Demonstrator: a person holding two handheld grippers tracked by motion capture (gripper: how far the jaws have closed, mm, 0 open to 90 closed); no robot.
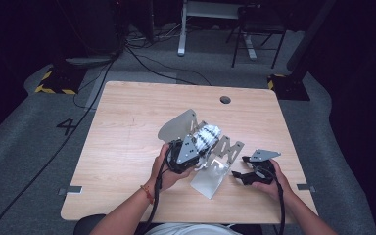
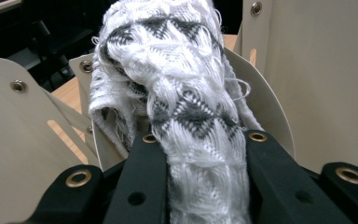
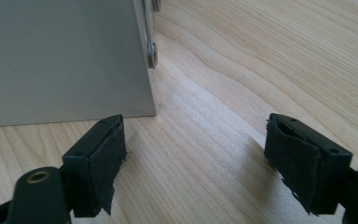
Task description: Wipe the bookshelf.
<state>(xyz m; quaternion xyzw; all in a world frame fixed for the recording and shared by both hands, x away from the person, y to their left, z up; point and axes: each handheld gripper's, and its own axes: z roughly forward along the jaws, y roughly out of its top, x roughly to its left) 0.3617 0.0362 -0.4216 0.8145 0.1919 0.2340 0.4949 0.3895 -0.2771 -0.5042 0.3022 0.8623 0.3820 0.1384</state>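
Note:
A white cloth with a dark grey zigzag pattern (image 1: 207,133) is bunched over a grey hinged board of several flat panels (image 1: 178,125) in the middle of the table. My left gripper (image 1: 199,146) is shut on the cloth (image 2: 186,79), which bulges up between the two black jaws in the left gripper view (image 2: 200,156). Pale panels (image 2: 317,84) stand on both sides of it. My right gripper (image 1: 242,168) rests low on the table just right of the board, open, with bare wood between its pads (image 3: 196,158). One grey panel's corner (image 3: 65,60) stands just ahead of its left pad.
The wooden table (image 1: 127,122) has a round cable hole (image 1: 225,100) near its far edge. A low panel of the board (image 1: 209,179) lies toward the front edge. Beyond the table are floor cables (image 1: 147,61), a chair (image 1: 257,29) and a white desk leg (image 1: 181,29).

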